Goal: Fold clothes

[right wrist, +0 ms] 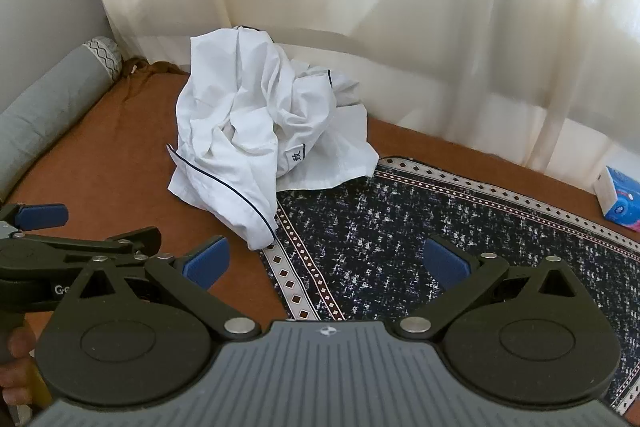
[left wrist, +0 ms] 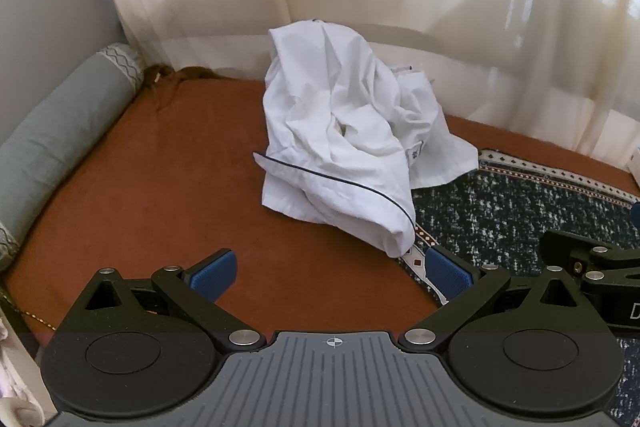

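A crumpled white garment [left wrist: 344,147] with dark piping lies heaped on the rust-brown bed cover [left wrist: 160,187], its lower edge resting on the border of a dark patterned mat [left wrist: 520,219]. The right wrist view has the same white garment [right wrist: 256,131] at centre left. My left gripper [left wrist: 330,273] stands open just short of the heap, nothing between its blue pads [left wrist: 212,275]. My right gripper [right wrist: 326,263] is open too, over the mat [right wrist: 440,227], to the right of the garment. The left gripper [right wrist: 44,227] also shows at the left edge of the right wrist view.
A grey bolster [left wrist: 52,147] lies along the bed's left side. Sheer cream curtains [left wrist: 440,7] hang behind the bed. A blue and white tissue pack [right wrist: 620,199] sits at the far right on the bed cover [right wrist: 100,167]. A person's hand [right wrist: 16,367] shows at the lower left.
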A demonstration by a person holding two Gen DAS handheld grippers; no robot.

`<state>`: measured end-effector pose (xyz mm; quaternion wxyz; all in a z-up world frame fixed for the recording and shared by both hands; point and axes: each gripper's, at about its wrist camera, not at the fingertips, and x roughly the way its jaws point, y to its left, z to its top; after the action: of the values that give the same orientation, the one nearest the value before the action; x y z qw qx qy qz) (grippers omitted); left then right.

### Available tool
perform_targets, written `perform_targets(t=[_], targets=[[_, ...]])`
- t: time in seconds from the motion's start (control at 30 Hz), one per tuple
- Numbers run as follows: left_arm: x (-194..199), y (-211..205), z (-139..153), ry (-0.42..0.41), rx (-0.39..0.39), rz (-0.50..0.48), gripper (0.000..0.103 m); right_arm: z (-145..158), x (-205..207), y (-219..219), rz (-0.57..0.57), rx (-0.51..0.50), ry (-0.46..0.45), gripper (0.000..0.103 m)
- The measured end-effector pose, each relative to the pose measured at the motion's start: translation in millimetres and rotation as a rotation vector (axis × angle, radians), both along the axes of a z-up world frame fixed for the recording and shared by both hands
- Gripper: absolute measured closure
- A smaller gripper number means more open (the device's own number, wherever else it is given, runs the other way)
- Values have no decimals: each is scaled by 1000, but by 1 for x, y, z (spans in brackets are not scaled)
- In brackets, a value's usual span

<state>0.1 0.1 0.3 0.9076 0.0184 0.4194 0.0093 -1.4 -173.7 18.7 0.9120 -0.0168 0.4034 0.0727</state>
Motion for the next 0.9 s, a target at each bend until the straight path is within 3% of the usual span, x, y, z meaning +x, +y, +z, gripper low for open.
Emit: perform_targets(t=[0.9], targets=[[0, 0, 0, 2, -12, -5, 0, -2, -2, -2, -2, 1, -3, 0]])
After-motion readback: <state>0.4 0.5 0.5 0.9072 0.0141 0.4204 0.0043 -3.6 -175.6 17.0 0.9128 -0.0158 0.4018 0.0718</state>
